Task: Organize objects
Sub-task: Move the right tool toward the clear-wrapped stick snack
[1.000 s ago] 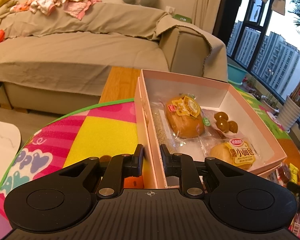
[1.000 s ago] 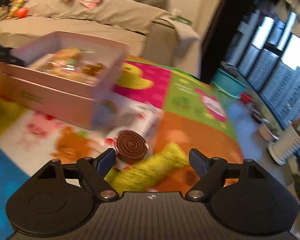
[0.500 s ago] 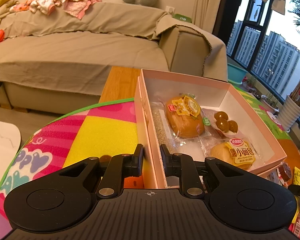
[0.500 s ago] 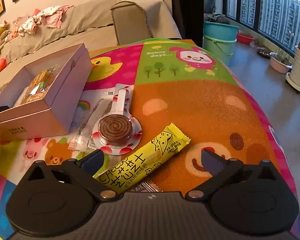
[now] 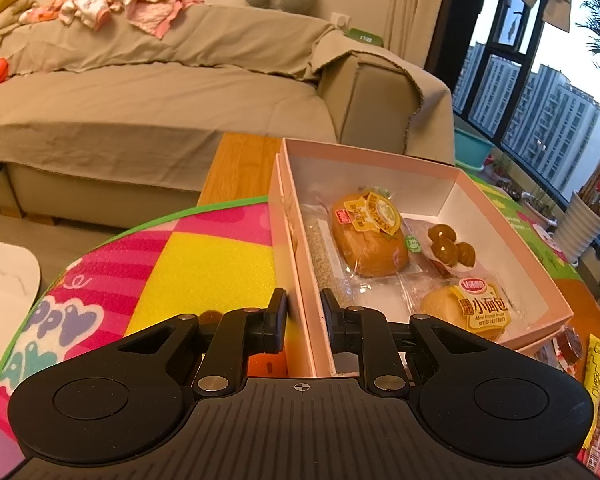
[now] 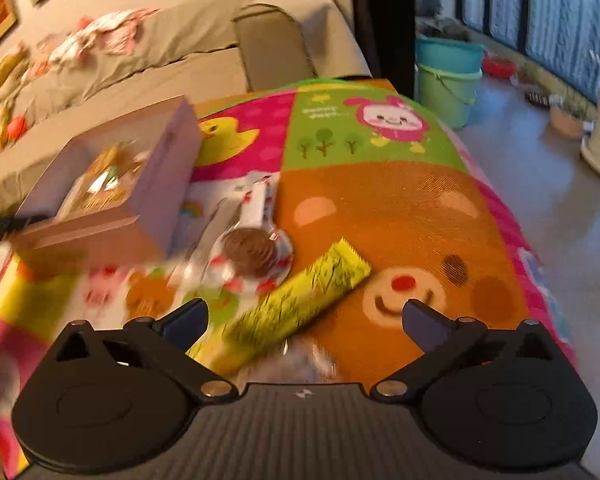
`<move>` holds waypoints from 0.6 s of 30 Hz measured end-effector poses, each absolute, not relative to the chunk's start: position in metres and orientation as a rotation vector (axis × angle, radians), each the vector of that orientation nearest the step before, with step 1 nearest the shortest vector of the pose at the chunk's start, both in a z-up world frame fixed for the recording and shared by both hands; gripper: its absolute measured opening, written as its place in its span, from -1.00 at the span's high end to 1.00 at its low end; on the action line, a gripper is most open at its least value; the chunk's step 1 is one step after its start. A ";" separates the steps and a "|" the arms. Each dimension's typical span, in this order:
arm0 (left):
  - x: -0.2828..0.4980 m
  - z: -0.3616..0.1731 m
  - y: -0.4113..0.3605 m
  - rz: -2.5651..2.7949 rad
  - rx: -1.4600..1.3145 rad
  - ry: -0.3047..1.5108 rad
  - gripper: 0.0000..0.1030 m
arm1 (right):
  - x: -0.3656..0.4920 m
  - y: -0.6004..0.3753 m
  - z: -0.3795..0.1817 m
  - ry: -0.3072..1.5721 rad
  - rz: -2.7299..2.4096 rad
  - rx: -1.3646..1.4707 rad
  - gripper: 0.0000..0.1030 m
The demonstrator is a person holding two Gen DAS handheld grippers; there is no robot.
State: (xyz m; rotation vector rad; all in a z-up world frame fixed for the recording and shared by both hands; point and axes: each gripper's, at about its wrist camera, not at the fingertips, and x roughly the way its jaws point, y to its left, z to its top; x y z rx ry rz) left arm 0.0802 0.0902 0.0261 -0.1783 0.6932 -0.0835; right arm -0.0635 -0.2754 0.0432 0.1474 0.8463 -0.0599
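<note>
On the play mat | left gripper [image 5: 303, 312] clamped on pink box [image 5: 512, 240] near wall, likely steadying it | right gripper [image 6: 305, 320] spread wide over yellow snack bar [image 6: 296, 304], right of box, seemingly next.

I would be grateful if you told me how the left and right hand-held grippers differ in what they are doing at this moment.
The left hand-held gripper is nearly closed, while the right hand-held gripper is spread wide. The left one clamps the near wall of the open pink cardboard box; the right one holds nothing and hovers above the long yellow snack bar wrapper. Both are black and point down at the colourful cartoon play mat.
</note>
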 end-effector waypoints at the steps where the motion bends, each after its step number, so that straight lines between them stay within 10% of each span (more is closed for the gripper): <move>1: 0.080 0.026 0.090 -0.082 -0.180 0.693 0.60 | -0.073 -0.269 0.045 0.848 -0.049 0.112 -1.00; 18: 0.080 0.029 0.088 -0.080 -0.177 0.696 0.60 | -0.090 -0.237 0.022 0.873 -0.187 -0.148 -0.80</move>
